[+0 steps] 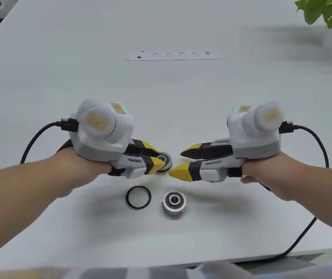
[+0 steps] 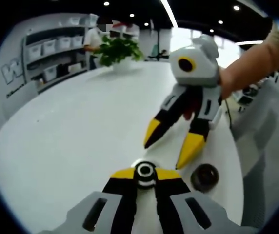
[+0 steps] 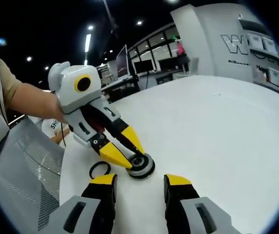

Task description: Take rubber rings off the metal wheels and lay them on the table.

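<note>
My left gripper (image 1: 159, 163) is shut on a small metal wheel (image 1: 165, 162), held just above the table. In the left gripper view the wheel (image 2: 145, 174) sits between the yellow tips of my left gripper (image 2: 145, 171). My right gripper (image 1: 180, 163) stands open, its tips just right of that wheel and apart from it. In the right gripper view the wheel (image 3: 140, 165) lies a little ahead of my right gripper (image 3: 140, 180). A loose black rubber ring (image 1: 138, 197) lies flat on the table below the grippers. Next to it lies a second metal wheel (image 1: 174, 202).
The white table (image 1: 172, 99) stretches far ahead, with a flush socket strip (image 1: 172, 55) in the middle. A green plant (image 1: 324, 10) stands at the far right corner. Black cables (image 1: 35, 142) trail from both grippers toward the near edge. A person (image 2: 94, 39) stands by shelves.
</note>
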